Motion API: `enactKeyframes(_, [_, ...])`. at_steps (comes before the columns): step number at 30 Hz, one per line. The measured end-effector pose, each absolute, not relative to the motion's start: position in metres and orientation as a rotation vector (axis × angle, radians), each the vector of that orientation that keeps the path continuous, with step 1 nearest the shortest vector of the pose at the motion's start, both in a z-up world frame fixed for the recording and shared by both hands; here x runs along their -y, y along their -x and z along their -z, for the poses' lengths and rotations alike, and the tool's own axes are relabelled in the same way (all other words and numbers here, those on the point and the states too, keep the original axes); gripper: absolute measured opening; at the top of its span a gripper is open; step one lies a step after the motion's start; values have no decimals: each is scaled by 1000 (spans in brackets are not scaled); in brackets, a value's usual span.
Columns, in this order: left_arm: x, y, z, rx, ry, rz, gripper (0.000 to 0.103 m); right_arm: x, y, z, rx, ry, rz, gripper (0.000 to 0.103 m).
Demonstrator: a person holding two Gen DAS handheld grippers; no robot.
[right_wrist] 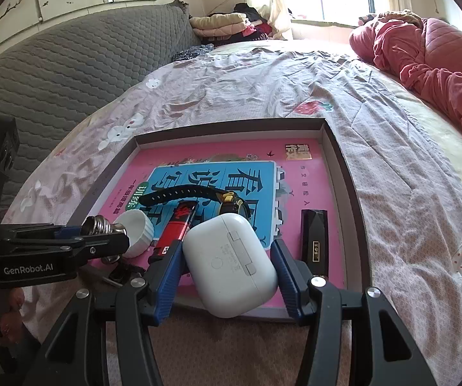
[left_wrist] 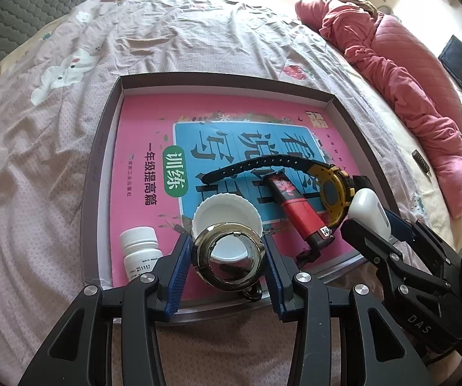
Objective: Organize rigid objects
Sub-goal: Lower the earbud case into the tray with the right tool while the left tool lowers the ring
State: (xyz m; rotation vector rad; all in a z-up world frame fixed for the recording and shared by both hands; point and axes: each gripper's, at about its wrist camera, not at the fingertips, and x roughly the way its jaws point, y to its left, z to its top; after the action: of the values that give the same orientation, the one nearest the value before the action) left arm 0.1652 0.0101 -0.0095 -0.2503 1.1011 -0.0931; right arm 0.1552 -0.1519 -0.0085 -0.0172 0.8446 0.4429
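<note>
A shallow brown box lid (left_wrist: 102, 148) lies on the bed with a pink book (left_wrist: 140, 122) inside. On the book lie a black-and-yellow watch (left_wrist: 330, 189), a red lighter (left_wrist: 298, 209), a white jar cap (left_wrist: 224, 212) and a white pill bottle (left_wrist: 139, 251). My left gripper (left_wrist: 227, 257) is shut on a metal ring with keys (left_wrist: 231, 257) over the lid's near edge. My right gripper (right_wrist: 227, 257) is shut on a white earbud case (right_wrist: 231, 263), also seen in the left wrist view (left_wrist: 367, 207). A black rectangular object (right_wrist: 314, 238) lies at the lid's right.
The lid (right_wrist: 343, 173) sits on a wrinkled pink sheet (left_wrist: 182, 38). A red quilt (left_wrist: 407, 90) is heaped at the right. A grey quilted headboard (right_wrist: 70, 64) stands at the left, folded clothes (right_wrist: 224, 22) by the window.
</note>
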Motion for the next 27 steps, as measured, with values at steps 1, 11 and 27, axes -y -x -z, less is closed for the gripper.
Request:
enactKeyframes(1, [-10,-165,9,-1100,250,94,45,152,-154,9,-840,16,-443,55])
enactKeyframes(11, [-9,-170,11,-1106,248,95,45,148,-143,18,-839,109,-442,53])
enactKeyframes(27, [-7,-174,21,-1159,250,100,46,144,-148,18,-883,99,-450,50])
